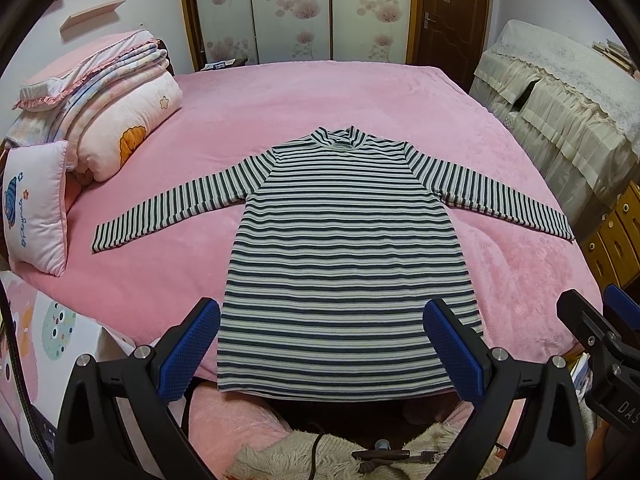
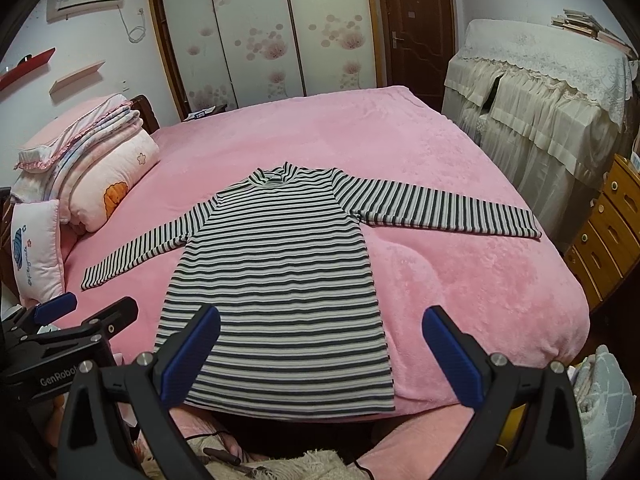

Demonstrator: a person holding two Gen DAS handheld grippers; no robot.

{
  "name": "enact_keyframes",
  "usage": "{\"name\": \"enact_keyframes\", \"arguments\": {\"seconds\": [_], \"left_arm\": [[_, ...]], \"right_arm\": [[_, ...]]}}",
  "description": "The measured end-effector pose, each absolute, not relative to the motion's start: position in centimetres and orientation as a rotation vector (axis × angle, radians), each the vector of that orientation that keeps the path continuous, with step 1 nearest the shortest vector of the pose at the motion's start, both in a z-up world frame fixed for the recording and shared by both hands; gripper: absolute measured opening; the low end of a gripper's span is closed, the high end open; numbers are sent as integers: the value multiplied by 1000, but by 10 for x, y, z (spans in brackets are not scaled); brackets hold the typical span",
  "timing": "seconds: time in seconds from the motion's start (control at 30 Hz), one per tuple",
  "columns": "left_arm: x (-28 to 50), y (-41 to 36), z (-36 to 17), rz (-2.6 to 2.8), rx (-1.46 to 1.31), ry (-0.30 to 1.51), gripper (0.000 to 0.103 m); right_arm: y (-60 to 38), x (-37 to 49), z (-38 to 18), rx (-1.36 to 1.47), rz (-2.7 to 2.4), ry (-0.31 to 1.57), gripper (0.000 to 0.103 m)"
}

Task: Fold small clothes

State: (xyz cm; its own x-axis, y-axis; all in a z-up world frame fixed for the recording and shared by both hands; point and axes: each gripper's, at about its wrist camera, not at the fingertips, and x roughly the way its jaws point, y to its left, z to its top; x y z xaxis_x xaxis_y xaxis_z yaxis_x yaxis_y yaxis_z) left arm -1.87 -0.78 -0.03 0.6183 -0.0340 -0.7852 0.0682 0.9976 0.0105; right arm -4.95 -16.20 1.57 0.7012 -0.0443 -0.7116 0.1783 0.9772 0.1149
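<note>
A dark-and-white striped long-sleeved top (image 1: 340,248) lies flat on the pink bed (image 1: 320,96), collar far, hem at the near edge, both sleeves spread out sideways. It also shows in the right wrist view (image 2: 276,280). My left gripper (image 1: 324,344) is open and empty, hovering above the hem. My right gripper (image 2: 320,352) is open and empty, above the hem's right part. The right gripper shows at the right edge of the left wrist view (image 1: 604,340); the left gripper shows at the left edge of the right wrist view (image 2: 76,320).
Folded quilts (image 1: 116,112) and a white pillow (image 1: 36,208) sit at the bed's left side. A lace-covered cabinet (image 1: 560,100) and wooden drawers (image 2: 608,224) stand to the right. A fluffy rug with a cable (image 1: 320,452) lies below the near edge.
</note>
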Motion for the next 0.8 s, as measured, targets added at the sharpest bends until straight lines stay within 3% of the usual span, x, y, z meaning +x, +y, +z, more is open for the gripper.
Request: {"name": "enact_keyframes", "arguments": {"seconds": [0.8], "left_arm": [[10, -15, -3, -50, 49, 896, 101]], "right_arm": [[-168, -19, 7, 144, -125, 810, 101]]}}
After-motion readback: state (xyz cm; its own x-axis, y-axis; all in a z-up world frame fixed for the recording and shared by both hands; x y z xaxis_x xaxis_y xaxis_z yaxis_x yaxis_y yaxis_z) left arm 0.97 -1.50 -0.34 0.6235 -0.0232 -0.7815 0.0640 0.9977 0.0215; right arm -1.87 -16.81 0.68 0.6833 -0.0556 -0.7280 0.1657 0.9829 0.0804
